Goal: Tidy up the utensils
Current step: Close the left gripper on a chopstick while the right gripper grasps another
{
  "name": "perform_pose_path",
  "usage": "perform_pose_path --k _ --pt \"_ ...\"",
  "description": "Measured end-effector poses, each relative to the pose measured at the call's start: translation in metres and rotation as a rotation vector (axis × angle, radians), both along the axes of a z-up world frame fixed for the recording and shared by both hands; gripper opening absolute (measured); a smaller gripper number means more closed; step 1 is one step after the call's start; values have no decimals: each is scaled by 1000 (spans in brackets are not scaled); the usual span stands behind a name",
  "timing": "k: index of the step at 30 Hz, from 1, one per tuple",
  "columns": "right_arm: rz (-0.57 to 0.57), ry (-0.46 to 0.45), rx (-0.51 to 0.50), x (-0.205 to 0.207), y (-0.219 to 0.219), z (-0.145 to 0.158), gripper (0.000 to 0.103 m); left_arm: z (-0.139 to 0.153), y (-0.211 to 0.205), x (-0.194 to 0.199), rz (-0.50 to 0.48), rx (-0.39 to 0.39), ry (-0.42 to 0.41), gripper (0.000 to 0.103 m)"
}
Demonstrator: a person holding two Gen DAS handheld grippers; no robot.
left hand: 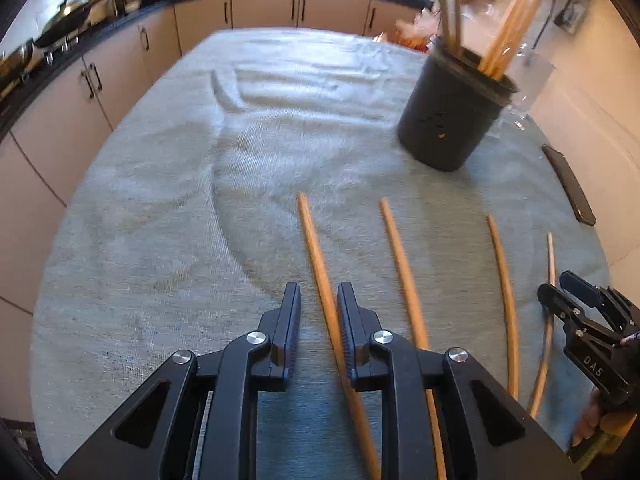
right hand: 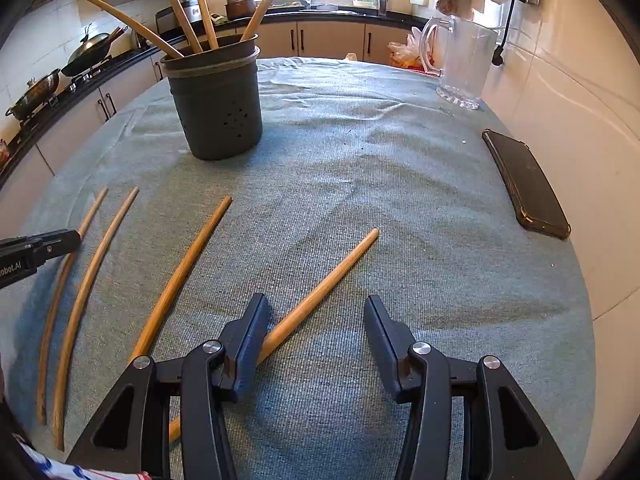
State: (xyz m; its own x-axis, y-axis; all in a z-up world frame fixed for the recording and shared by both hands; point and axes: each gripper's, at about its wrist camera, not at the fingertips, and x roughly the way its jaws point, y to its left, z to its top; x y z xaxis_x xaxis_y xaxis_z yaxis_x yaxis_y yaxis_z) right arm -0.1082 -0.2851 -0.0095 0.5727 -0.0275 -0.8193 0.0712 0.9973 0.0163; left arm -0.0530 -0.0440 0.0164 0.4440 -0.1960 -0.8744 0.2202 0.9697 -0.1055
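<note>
"DAS" is printed in pale letters on the body of the right gripper (left hand: 560, 294), and "obot.AI" can be read on the left gripper (right hand: 78, 236), whose tip is seen at the left edge of the right wrist view. A table covered with a grey-green cloth (right hand: 360, 168) is set in a kitchen with beige cabinets (left hand: 264, 10), a black counter and woks (right hand: 86, 54) on a stove. Four wooden sticks are laid on the cloth. From the left, the first stick (left hand: 320, 272) is seen between the narrowly parted fingers of the left gripper (left hand: 319, 300); whether it is pinched cannot be told. The fourth stick (right hand: 320, 292) lies against the inner side of the left finger of the spread right gripper (right hand: 316, 312). A dark holder (right hand: 218, 108) with more sticks stands beyond, and a phone (right hand: 526, 184) lies at the right.
</note>
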Motion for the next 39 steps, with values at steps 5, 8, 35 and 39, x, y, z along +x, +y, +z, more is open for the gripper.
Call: perform_pose_path --k 5,8,35,39 --pt "35 53 21 18 -10 1 52 2 -7 20 -30 31 41 19" --pt "23 95 70 33 -23 4 47 2 -8 36 -23 13 62 19" --pt "235 192 24 34 14 8 19 0 13 53 -10 -118 176 7" --pt "217 209 16 43 18 8 19 0 7 57 -20 -115 170 7"
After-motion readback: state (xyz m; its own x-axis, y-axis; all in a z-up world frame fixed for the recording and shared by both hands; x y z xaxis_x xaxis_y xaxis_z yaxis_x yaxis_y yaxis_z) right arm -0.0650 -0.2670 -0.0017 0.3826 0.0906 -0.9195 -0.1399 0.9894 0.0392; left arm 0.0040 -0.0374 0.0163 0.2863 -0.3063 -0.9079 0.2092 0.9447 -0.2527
